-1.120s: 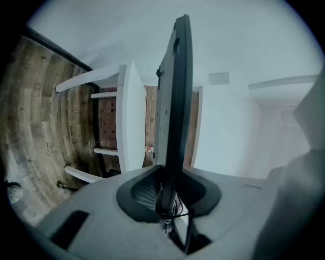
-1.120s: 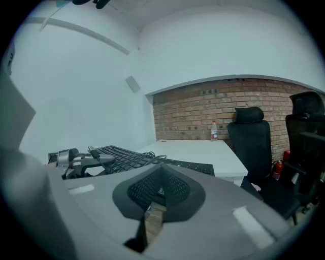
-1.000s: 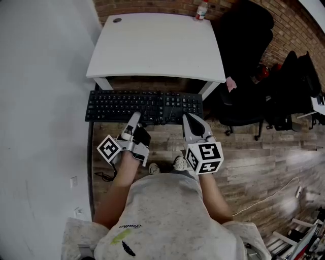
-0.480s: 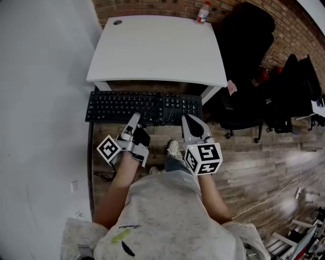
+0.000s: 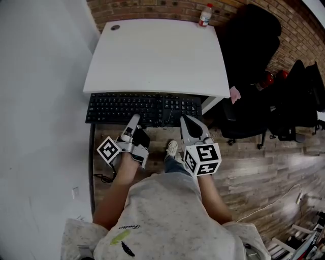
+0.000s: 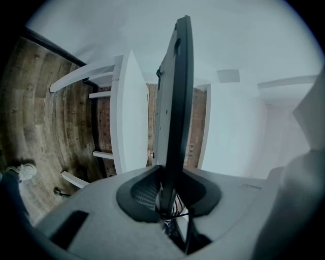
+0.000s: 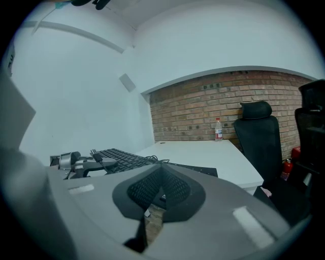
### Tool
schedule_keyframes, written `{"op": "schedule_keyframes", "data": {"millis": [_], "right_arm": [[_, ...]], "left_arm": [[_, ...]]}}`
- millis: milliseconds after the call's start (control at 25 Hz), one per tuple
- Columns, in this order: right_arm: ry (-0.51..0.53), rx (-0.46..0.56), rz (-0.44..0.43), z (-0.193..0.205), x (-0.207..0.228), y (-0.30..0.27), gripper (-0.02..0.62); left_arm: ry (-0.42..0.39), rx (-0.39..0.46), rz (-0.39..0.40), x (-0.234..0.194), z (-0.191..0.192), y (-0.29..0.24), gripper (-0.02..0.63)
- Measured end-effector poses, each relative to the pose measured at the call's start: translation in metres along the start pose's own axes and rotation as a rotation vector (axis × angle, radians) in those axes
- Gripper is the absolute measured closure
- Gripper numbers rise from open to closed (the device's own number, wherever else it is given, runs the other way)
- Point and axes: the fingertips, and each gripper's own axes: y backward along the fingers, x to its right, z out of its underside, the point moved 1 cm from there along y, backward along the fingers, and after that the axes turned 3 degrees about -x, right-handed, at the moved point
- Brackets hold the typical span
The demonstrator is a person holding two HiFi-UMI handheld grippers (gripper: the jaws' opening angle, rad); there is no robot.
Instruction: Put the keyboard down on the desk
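I see a black keyboard (image 5: 144, 107) held level in the air, its far edge at the front edge of the white desk (image 5: 152, 51). My left gripper (image 5: 134, 121) is shut on the keyboard's near edge, left of the middle. In the left gripper view the keyboard (image 6: 175, 101) stands edge-on between the left gripper's (image 6: 165, 200) pads. My right gripper (image 5: 187, 122) is shut on the near edge towards the right end. In the right gripper view the keyboard (image 7: 119, 155) stretches off to the left of the right gripper (image 7: 160, 195), with the desk (image 7: 203, 152) beyond.
A plastic bottle (image 5: 205, 15) stands at the desk's far right corner, against a brick wall. Black office chairs (image 5: 249, 51) crowd the desk's right side, with a red extinguisher (image 5: 269, 78) between them. A white wall runs along the left. The floor is wood planks.
The desk has come nearer and larger in the head view. The keyboard, held by both grippers, has moved forward up to the desk's front edge. One foot has stepped forward.
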Motion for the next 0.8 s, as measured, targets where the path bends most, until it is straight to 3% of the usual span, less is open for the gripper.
{"op": "schedule_keyframes", "data": {"millis": [560, 800], "right_arm": [[0.001, -0.012, -0.051, -0.045, 0.098, -0.084, 0.583], [-0.001, -0.016, -0.069, -0.050, 0.122, -0.105, 0.583]], "left_arm": [[-0.006, 0.028, -0.013, -0.013, -0.013, -0.132, 0.538], [-0.005, 0.033, -0.009, -0.020, -0.014, -0.162, 0.538]]}}
